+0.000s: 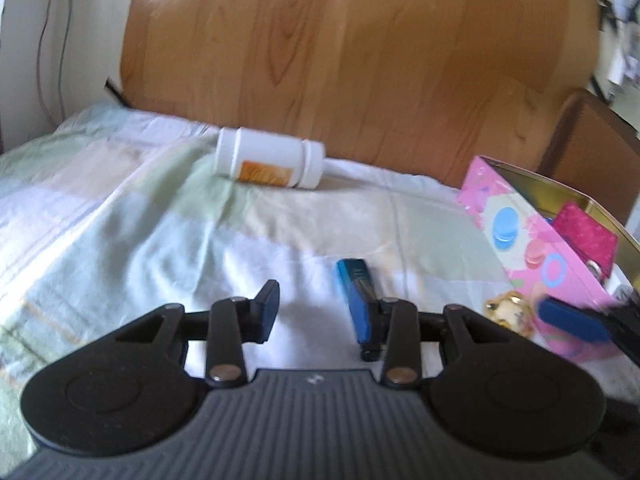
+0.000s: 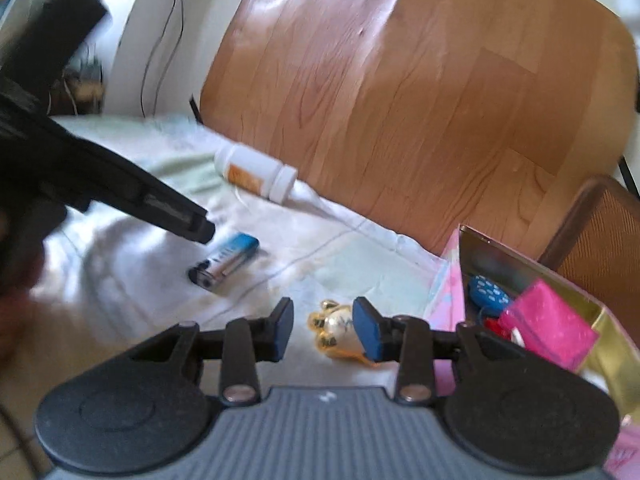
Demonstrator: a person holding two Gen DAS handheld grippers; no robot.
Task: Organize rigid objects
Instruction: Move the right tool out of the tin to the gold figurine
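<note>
In the left wrist view, the left gripper [image 1: 316, 312] is seen low over a pale checked bedsheet [image 1: 120, 220], its jaws moderately apart with nothing between the pads. A blue lighter [image 1: 358, 296] lies on the sheet just beyond and partly behind the right-hand finger; contact with it cannot be confirmed. A white bottle [image 1: 270, 158] with an orange label lies on its side near the wooden headboard [image 1: 360, 60], well apart from the gripper. At the right edge a pink tin box [image 1: 516, 240] stands open, a magenta pouch [image 1: 586, 236] inside it, and a small gold figurine [image 1: 508, 312] rests just beside its near wall. In the right wrist view, the right gripper [image 2: 324, 328] is found straddling that gold figurine [image 2: 340, 334], the jaws set fairly narrow; the right-hand pad appears touching or nearly touching it, while a gap remains on the left side, so a firm hold is not established. The lighter [image 2: 226, 260] lies apart to the left, below the tip of the left gripper. The open box [image 2: 600, 320] sits immediately to the right, holding the pouch [image 2: 548, 326] and a dark blue spotted item [image 2: 490, 294]. The figurine is judged light, rigid and glossy, hence slippery and prone to rolling or squirting out under pinch; a hold across its widest body section is advised rather than on the ears. The lighter is judged light and stiff, best taken across its flat sides.
</note>
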